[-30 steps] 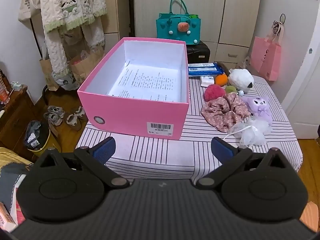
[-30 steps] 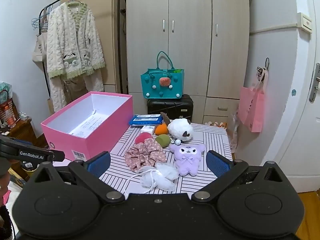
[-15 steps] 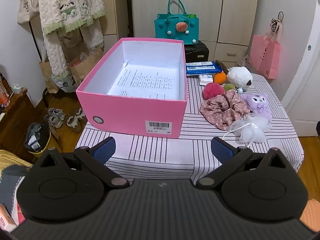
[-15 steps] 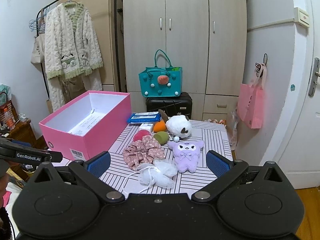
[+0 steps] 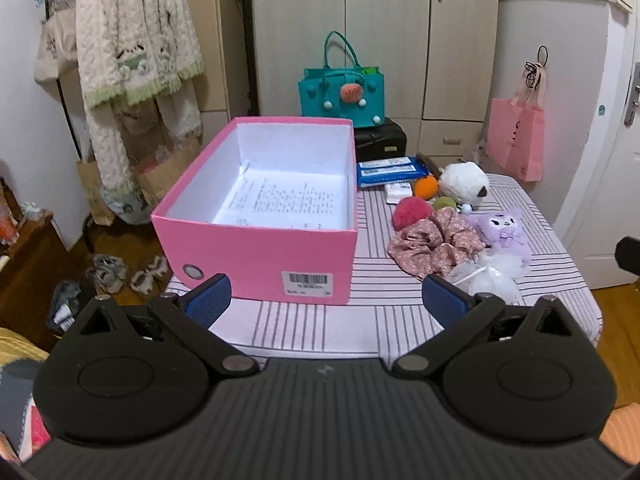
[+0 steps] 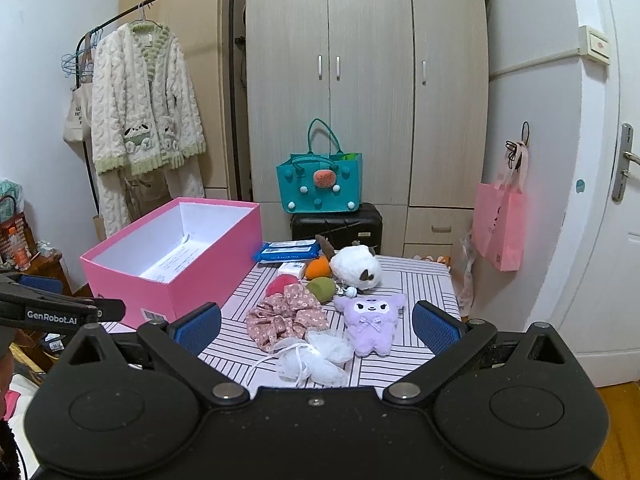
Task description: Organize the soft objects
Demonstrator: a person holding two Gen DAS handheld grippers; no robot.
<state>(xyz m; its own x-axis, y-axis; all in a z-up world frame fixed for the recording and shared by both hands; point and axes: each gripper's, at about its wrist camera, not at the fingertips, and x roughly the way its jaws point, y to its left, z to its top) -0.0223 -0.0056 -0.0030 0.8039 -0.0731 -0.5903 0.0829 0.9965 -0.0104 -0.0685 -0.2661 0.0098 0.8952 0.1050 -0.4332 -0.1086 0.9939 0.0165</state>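
An open pink box [image 5: 256, 256] [image 6: 192, 280] with a printed sheet inside stands on the striped table's left half. Right of it lie soft things: a floral scrunchie [image 5: 436, 242] [image 6: 286, 320], a white mesh pouf [image 5: 486, 276] [image 6: 316, 358], a purple plush [image 5: 502, 228] [image 6: 370, 320], a white plush [image 5: 464, 182] [image 6: 356, 266], and red [image 5: 412, 208], green [image 6: 322, 289] and orange [image 6: 318, 267] balls. My left gripper [image 5: 326, 300] is open and empty before the box's front wall. My right gripper [image 6: 316, 322] is open and empty, just short of the pouf.
A blue wipes pack [image 5: 388, 170] and a small white packet [image 5: 399, 191] lie at the table's back. Behind stand a teal bag [image 6: 320, 186] on a black case, a wardrobe and a pink bag [image 6: 500, 224]. A robe [image 6: 144, 96] hangs at left.
Both views have tilted up and drawn slightly back from the table. The box and soft things have not moved. Both grippers stay open.
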